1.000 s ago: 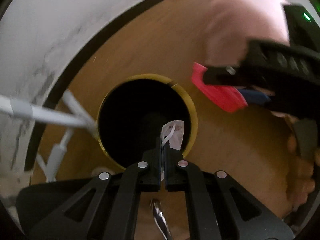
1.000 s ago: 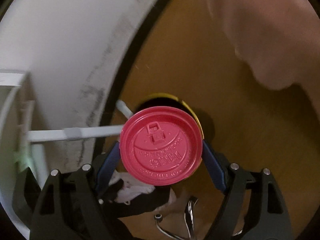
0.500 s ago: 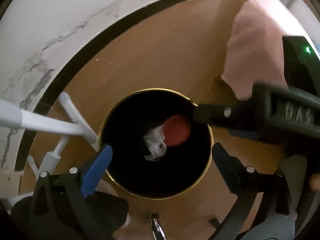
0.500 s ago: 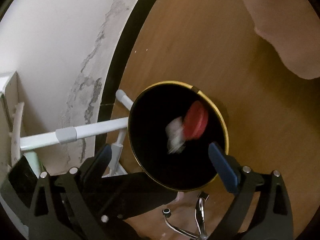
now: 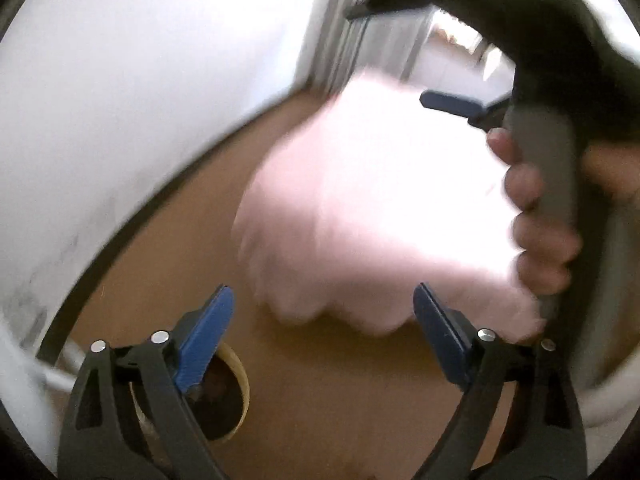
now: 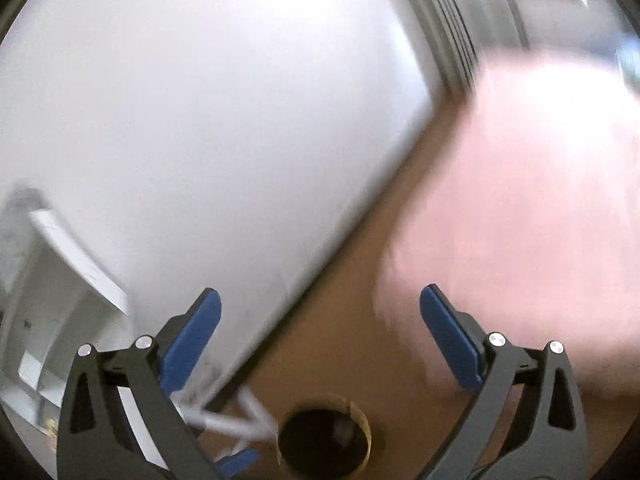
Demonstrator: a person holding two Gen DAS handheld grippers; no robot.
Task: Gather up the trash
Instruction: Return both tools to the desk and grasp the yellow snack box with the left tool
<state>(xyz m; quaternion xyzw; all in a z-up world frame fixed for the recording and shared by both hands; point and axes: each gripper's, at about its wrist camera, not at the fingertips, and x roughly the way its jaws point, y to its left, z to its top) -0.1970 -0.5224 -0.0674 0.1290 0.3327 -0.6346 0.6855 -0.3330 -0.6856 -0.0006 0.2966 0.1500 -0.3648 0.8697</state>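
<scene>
1. Trash (image 6: 342, 429): only a pale, blurred scrap low in the middle of the right wrist view, inside the dark bin (image 6: 362, 414). Judged as already dropped in; impossible to tell what kind of scrap.
2. At the far left of the same view, a white shelf (image 6: 60, 300) against the wall (image 6: 200, 120). Lower, the white tubes of a rack (image 6: 240, 424), just beside the left side of the bin.
3. Bin open at the top and standing on the brown floor (image 5: 340, 400) near the wall, probably for easy dropping from above. In the left wrist view at the lower left, half hidden behind one finger.
4. Left gripper (image 5: 322, 292): wide, closing a little at this moment, nothing between the pads. Only floor and cloth behind the gap.
5. Right gripper (image 6: 320, 294): wide and opening at this moment, also with nothing between the pads. Aimed at the wall and floor beyond the bin, not down into it.
6. Further right in both views, a large pink cloth (image 5: 380, 220), strongly blurred; impossible to say what it covers.
7. At the upper right of the left wrist view, a hand (image 5: 540, 216) wrapped around the grey handle (image 5: 556, 160) of the right gripper.
8. Judged: both tools empty and free for the next piece, with none in sight here.
</scene>
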